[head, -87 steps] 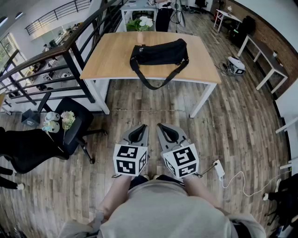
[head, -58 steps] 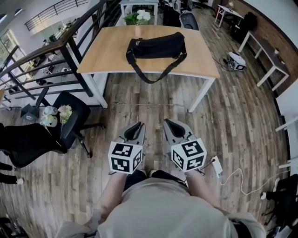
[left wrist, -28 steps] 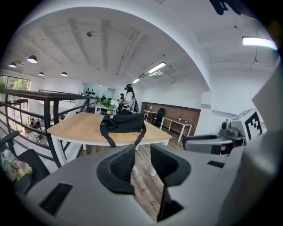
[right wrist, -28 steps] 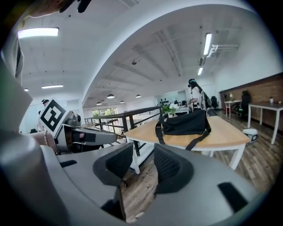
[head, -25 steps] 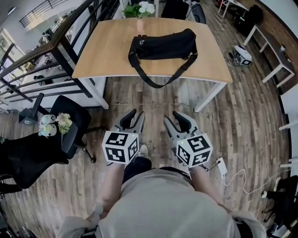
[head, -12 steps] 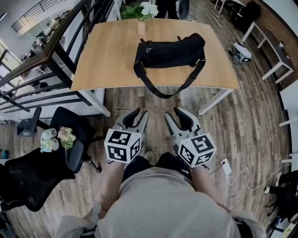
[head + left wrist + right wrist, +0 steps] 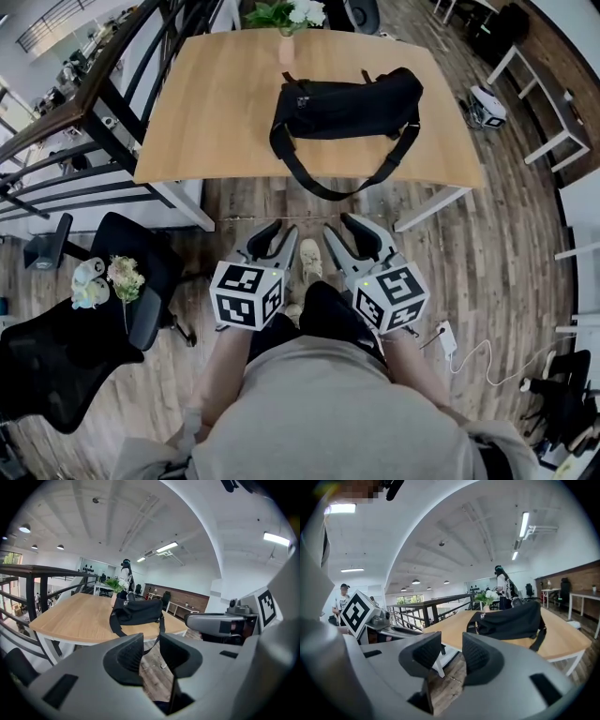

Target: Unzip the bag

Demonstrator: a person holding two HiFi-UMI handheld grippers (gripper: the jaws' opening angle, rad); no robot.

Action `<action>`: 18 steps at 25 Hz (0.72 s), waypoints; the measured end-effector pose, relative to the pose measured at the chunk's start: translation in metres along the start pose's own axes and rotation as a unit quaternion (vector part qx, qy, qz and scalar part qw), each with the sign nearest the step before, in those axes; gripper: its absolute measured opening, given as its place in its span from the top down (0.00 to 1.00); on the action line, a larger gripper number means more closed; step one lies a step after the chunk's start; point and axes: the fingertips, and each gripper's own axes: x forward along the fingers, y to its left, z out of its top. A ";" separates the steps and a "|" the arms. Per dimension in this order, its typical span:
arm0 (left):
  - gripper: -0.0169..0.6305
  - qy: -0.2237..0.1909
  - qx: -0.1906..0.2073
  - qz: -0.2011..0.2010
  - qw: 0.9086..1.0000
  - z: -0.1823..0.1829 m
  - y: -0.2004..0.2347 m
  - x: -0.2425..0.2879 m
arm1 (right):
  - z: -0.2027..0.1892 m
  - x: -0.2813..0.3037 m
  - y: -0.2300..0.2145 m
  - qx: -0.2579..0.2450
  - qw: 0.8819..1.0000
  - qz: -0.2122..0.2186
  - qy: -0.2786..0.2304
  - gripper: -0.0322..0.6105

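The black bag (image 7: 347, 101) lies lengthwise on the wooden worktop (image 7: 211, 108), toward the far half of the top. Its shoulder strap (image 7: 323, 187) loops down from both ends of the bag and hangs over the near edge of the worktop. The zip is too small to make out in any view.

Just beyond the bag, at the far edge, stands a vase of white flowers (image 7: 289, 17). To the left of the bag, past the worktop's side, runs a dark metal railing (image 7: 89, 98). Nearer than the bag and down to its left sits a black office chair (image 7: 141, 267) on the plank floor (image 7: 487, 244).

Both claws are held well short of the bag, over the floor in front of the worktop, side by side and pointing toward the bag. The left claw (image 7: 272, 246) has its jaws apart with a narrow gap and nothing between them; in the left gripper view the hanging strap and the floor show through the gap. The right claw (image 7: 354, 239) is likewise open and empty, and its own view shows floor planks between its jaws, with the bag ahead of it and to the right. A shoe (image 7: 310, 262) shows between the two claws. Farther from the bag, to the right of the right claw, a white power strip (image 7: 442, 337) and its cable lie on the floor.
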 end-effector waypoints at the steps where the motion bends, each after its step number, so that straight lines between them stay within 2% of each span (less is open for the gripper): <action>1: 0.79 0.001 0.000 0.001 1.000 0.000 0.002 0.004 | 0.001 0.005 -0.003 0.000 1.000 0.002 0.002 0.73; 8: 0.79 -0.006 -0.006 0.029 1.000 0.022 0.040 0.042 | 0.015 0.060 -0.038 0.002 1.000 0.022 0.002 0.74; 12: 0.80 -0.037 -0.017 0.067 0.997 0.053 0.072 0.067 | 0.035 0.094 -0.063 -0.018 0.999 0.032 0.000 0.75; 18: 0.80 -0.038 -0.011 0.078 0.996 0.086 0.093 0.116 | 0.068 0.138 -0.105 -0.035 0.998 0.046 -0.009 0.75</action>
